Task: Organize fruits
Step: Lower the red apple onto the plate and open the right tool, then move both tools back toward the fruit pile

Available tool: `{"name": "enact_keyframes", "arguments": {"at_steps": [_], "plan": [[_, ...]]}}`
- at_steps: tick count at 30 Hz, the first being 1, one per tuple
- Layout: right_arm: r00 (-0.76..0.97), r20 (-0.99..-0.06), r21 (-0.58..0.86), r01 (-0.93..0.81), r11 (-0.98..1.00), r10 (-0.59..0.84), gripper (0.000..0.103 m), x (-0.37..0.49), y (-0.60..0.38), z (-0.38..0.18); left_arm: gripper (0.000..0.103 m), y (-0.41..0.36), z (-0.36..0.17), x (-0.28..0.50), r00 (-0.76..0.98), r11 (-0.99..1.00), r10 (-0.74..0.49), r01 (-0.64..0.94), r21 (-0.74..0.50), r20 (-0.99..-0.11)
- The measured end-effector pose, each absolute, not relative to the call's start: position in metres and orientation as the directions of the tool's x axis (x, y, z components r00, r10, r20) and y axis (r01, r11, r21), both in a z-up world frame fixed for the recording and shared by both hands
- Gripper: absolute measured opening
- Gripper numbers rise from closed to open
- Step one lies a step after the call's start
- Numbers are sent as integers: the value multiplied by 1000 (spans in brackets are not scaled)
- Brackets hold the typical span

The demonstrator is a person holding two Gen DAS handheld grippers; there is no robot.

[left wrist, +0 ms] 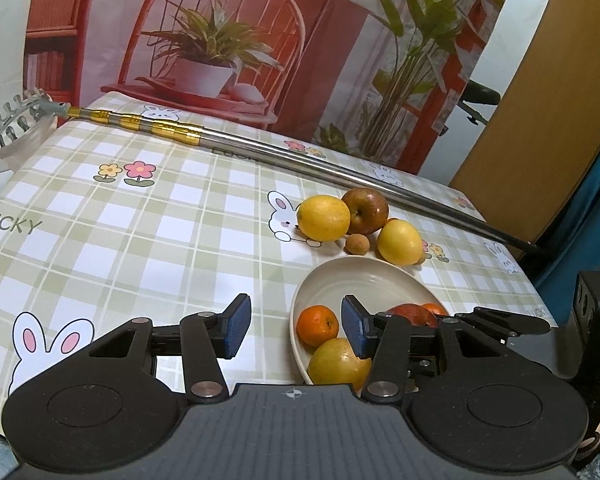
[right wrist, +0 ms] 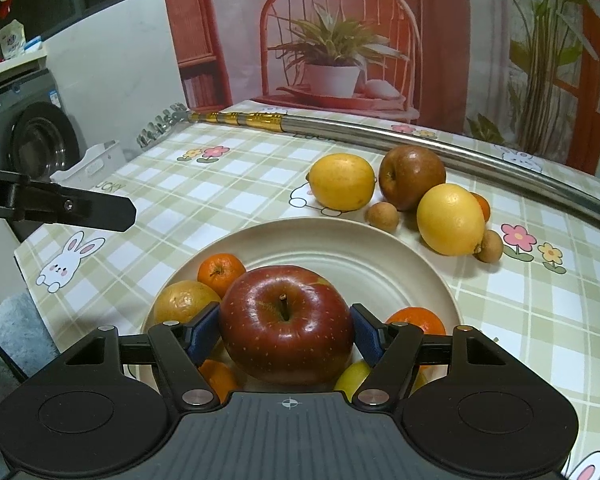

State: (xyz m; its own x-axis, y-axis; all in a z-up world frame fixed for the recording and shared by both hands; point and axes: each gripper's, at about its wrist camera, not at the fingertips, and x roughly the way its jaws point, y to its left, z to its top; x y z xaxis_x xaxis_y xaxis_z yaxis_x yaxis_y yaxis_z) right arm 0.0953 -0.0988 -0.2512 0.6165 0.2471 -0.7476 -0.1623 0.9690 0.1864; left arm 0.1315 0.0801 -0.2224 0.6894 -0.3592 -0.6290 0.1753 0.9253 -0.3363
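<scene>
A home: washing machine (right wrist: 40,148), tableclothed table (right wrist: 236,184).

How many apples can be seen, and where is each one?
2. One red apple sits over the plate, between the right gripper pads. One darker apple lies on the tablecloth behind the plate. Others may be hidden.

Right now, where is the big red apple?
In the right wrist view the big red apple sits low and central, between the right gripper's blue pads, over the near part of the plate, beside a mandarin.
</scene>
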Motion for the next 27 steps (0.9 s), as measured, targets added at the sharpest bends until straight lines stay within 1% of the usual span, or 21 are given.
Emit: {"name": "enact_keyframes", "arguments": {"at_steps": [11, 15, 27], "plan": [[627, -741, 185, -154, 971, 241, 66, 92, -100, -250, 53, 81, -223, 131, 692, 926, -356, 169, -338, -628], [645, -727, 191, -141, 971, 236, 68, 90, -104, -246, 53, 81, -223, 131, 692, 926, -356, 169, -339, -628], [686, -694, 185, -123, 975, 218, 68, 86, -110, -233, 53, 81, -225, 131, 688, 925, -357, 167, -341, -631]]}}
